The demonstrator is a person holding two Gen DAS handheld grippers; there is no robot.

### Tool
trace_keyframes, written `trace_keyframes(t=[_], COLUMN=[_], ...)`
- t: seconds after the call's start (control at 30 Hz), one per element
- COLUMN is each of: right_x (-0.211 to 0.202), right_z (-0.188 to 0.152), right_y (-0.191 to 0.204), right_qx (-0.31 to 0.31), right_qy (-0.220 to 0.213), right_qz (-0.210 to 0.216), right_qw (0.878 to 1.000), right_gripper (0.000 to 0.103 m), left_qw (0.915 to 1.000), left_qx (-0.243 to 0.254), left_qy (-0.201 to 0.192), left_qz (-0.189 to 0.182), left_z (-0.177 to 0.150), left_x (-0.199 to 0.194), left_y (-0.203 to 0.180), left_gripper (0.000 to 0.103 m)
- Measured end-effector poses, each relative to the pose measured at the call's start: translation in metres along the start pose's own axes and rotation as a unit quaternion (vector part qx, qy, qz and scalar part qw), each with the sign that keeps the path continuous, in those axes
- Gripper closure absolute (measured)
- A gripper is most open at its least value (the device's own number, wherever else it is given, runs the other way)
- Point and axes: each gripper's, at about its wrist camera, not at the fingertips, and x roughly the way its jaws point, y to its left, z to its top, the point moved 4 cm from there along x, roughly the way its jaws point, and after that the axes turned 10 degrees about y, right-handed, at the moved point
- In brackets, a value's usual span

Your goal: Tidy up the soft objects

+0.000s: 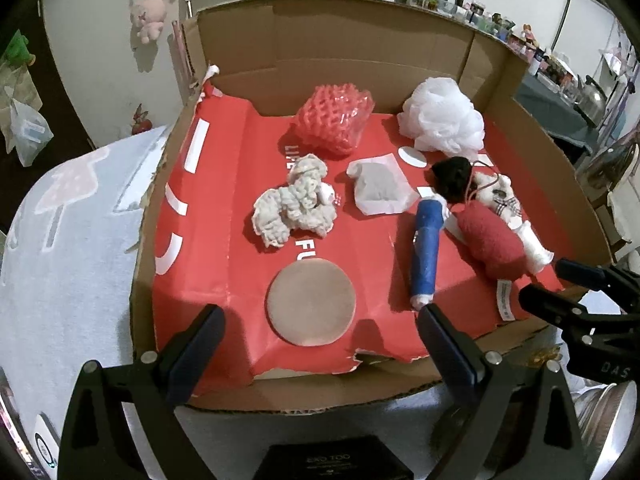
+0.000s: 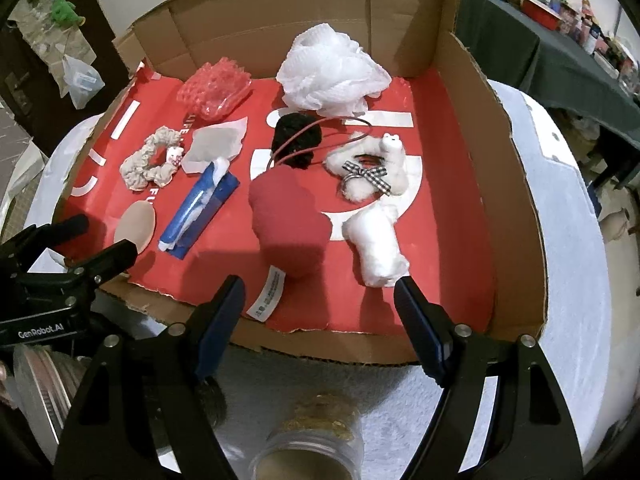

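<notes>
A shallow cardboard box with a red liner holds soft objects: a white mesh pouf, a red foam net, a cream scrunchie, a round beige pad, a grey-and-white pouch, a blue roll, a red plush, a black pompom, a white fluffy scrunchie with checked bow and a cotton wad. My left gripper and right gripper are open and empty at the box's near edge.
The box rests on a round table under a pale towel. A glass jar stands below my right gripper. A dark-clothed table with clutter stands at the back right. Plush toys hang on the wall.
</notes>
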Motion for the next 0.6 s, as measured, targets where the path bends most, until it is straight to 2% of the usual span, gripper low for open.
trace_keyframes(t=[0.6], right_x=[-0.0019], right_z=[-0.0004], right_y=[-0.0012], right_qx=[-0.001], right_qy=[-0.016], right_qz=[-0.007], right_qw=[1.000], right_gripper=[0.027], left_qw=[0.9998], left_qx=[0.005], left_qy=[-0.012], left_qz=[0.016], left_z=[0.0033], left_x=[-0.0001], left_y=[-0.0018], left_gripper=[0.004])
